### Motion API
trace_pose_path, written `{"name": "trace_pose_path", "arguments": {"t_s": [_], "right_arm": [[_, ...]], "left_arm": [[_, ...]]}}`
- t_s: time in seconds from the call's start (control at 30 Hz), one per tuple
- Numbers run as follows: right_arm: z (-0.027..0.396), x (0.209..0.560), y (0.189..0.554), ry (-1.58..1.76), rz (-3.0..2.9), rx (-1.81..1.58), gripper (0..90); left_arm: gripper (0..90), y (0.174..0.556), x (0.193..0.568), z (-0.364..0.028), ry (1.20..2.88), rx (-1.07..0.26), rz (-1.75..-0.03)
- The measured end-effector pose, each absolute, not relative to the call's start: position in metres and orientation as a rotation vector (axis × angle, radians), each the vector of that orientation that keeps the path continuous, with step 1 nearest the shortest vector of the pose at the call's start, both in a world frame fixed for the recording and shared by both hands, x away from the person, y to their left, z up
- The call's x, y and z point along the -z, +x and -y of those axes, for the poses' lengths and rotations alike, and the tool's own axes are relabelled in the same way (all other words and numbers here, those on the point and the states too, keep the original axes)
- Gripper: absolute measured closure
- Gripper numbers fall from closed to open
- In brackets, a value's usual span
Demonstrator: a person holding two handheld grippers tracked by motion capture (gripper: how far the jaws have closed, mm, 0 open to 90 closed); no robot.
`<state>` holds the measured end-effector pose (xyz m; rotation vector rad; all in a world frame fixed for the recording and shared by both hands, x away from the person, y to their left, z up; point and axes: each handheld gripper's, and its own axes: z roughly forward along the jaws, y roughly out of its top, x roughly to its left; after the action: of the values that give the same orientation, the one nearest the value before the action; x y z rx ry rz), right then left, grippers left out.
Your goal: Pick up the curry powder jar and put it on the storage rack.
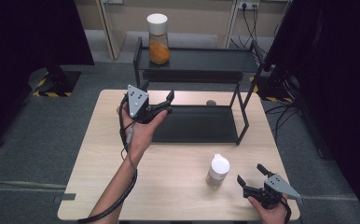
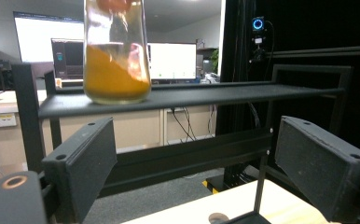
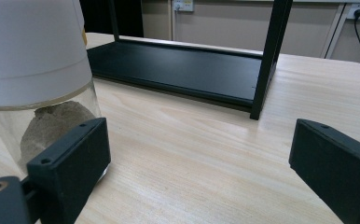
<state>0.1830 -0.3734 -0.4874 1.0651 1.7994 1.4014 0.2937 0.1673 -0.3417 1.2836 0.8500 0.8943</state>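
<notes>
a light wooden table [image 1: 178, 186] fills the middle of the high view, with a black two-level metal shelf [image 1: 201, 60] standing at its far side. on the shelf's top level, at its left end, stands a jar of orange powder [image 1: 159, 45] with a white cap, upright. nearer the person, on the bare table toward the right, stands a smaller jar of pale powder [image 1: 218, 171] with a white cap, also upright, its long axis vertical and its cap pointing straight up. the left gripper [image 1: 158, 99] is held up over the table's left side, in front of the shelf, its jaws spread wide and empty; in the left gripper view the orange jar sits above and beyond them. the right gripper [image 1: 251, 173] rests low at the near right corner, just beside the pale jar, jaws wide open and holding nothing; in the right gripper view the jar [image 3: 38, 79] is close against the left jaw, not between the two. the pale jar looks like clear glass or hard plastic, so probably stiff, smooth, somewhat slippery and breakable if tipped, and fairly light since it is only partly filled. the safest hold seems to be across the straight body below the cap, squeezing from the sides.
</notes>
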Motion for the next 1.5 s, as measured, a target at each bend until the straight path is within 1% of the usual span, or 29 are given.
{"name": "trace_pose_path", "arguments": {"t_s": [0.6, 1.5], "right_arm": [[0.373, 0.488, 0.183, 1.063, -1.798, -1.401, 5.6], [0.373, 0.488, 0.182, 1.059, -1.797, -1.401, 5.6]], "left_arm": [[12.0, 0.278, 0.372, -0.171, 1.309, -0.903, -0.864], [11.9, 0.255, 0.415, -0.178, 1.359, -0.866, -0.9]]}}
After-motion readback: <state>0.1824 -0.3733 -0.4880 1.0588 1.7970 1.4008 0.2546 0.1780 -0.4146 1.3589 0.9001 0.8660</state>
